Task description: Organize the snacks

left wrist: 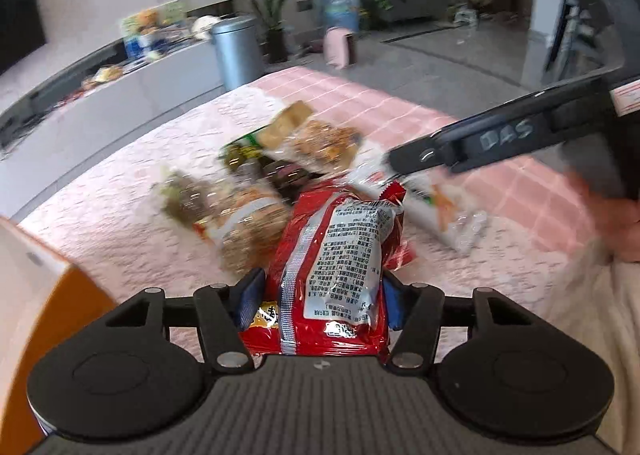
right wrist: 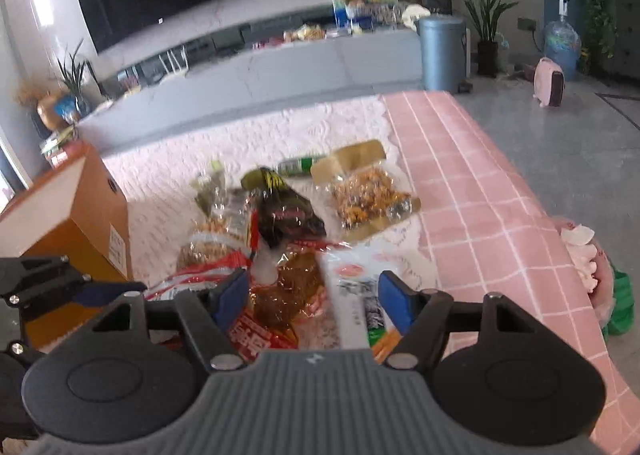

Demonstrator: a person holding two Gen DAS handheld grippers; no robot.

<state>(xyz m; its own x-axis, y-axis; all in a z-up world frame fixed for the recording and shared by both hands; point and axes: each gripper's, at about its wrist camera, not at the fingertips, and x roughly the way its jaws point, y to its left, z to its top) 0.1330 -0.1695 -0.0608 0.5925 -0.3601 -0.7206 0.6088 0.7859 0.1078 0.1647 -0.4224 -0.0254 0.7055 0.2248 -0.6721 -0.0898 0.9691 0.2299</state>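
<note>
Pink checked cloth with a lace overlay covers the surface (right wrist: 472, 191), and beyond it a living room shows a wall television, a grey bin and potted plants. At the left edge stands an orange cardboard box (right wrist: 86, 215), probably the place the snacks are meant to go, which would explain why the packets lie heaped just beside it. Nearest it, the left tool (left wrist: 316, 295) is clamped on a red foil packet (left wrist: 336, 267), its blue pads pressing both sides; the packet stands on edge with its back seam and white printed label facing the camera, crinkled and glossy, apparently lifted clear of the heap. Further right lie clear bags of brown snacks, a dark wrapped packet and a bag of golden nuts (right wrist: 368, 191). The right tool (right wrist: 312, 299) hangs about half open over a white packet (right wrist: 356, 295) and an amber one, gripping nothing, seemingly lined up for the next pick.
</note>
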